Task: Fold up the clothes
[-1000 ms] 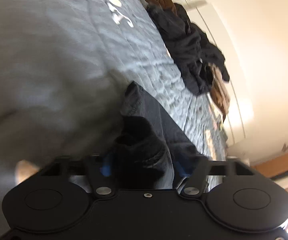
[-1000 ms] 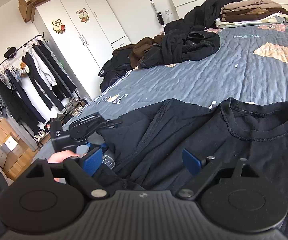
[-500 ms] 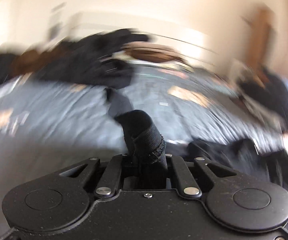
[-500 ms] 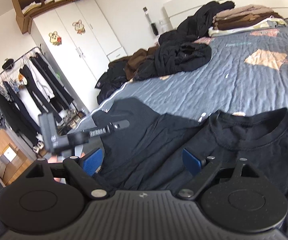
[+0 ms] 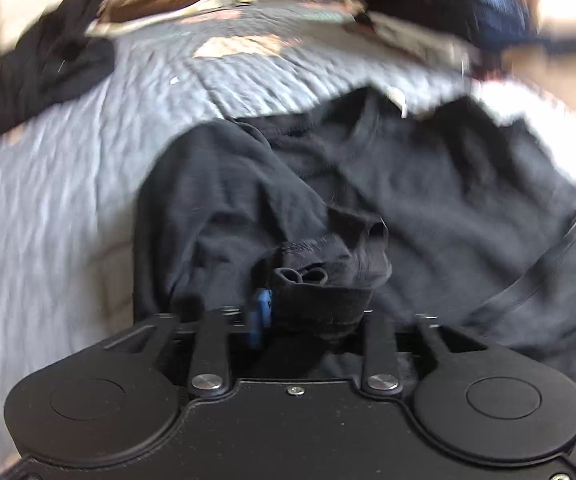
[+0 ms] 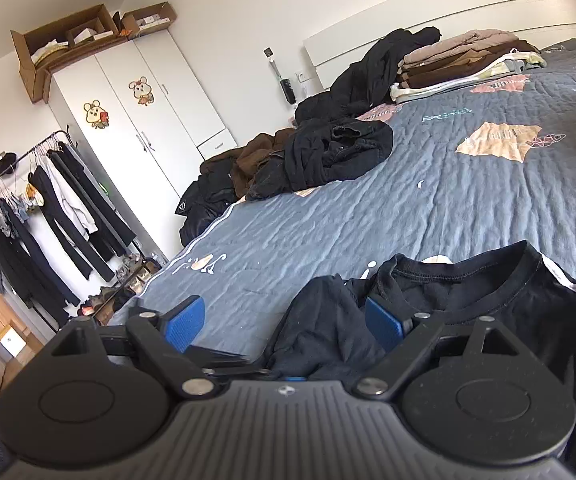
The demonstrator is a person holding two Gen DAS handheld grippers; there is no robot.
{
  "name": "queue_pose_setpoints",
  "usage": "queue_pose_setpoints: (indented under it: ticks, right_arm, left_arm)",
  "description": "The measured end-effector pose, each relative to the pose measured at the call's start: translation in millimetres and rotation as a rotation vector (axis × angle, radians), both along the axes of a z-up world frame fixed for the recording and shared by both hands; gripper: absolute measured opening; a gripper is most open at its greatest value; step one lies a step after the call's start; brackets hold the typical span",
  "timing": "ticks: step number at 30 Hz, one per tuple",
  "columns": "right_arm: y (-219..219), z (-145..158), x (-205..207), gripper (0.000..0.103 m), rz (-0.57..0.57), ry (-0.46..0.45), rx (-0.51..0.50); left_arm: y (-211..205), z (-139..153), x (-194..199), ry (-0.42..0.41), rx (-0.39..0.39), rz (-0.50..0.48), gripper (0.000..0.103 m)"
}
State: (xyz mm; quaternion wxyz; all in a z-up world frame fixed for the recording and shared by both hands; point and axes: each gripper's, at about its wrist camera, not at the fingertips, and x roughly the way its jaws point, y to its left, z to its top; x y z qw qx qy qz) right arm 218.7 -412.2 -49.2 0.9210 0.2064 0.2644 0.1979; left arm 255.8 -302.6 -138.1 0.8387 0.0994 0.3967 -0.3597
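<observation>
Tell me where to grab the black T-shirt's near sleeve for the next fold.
Grip the bunched sleeve cuff of the black T-shirt, coming from the bedspread side. Its hem stands up in a ridge, easy to pinch; the left gripper's jaws have just been opening around it.

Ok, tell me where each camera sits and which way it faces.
Left wrist: on the left gripper, angled down at the black T-shirt on the bed; only its jaws show, sleeve cloth between them.
Right wrist: on the right gripper, looking across the bed toward the wardrobe; open jaws show.
Shared: the T-shirt, the bed.
</observation>
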Motion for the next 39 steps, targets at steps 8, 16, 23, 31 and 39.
queue_pose_setpoints:
  ticks: [8, 16, 23, 31, 39]
  right_arm:
    - [4, -11, 10, 0.087, -0.017, 0.028, -0.029]
    - [28, -38, 47, 0.087, 0.102, 0.124, -0.189]
    - [39, -78, 43, 0.087, 0.131, 0.218, -0.279]
    - [54, -91, 42, 0.087, 0.141, 0.202, -0.467]
    - [67, -103, 37, 0.087, 0.190, 0.171, -0.684]
  left_arm:
    - [57, 54, -14, -0.078, -0.274, 0.092, 0.079]
    - [29, -2, -20, -0.039, -0.150, 0.076, 0.049]
    - [-7, -15, -53, -0.214, 0.071, 0.018, 0.049]
    - [-13, -30, -64, -0.263, 0.206, 0.011, 0.033]
    - [-7, -23, -66, -0.258, 0.240, 0.018, 0.036]
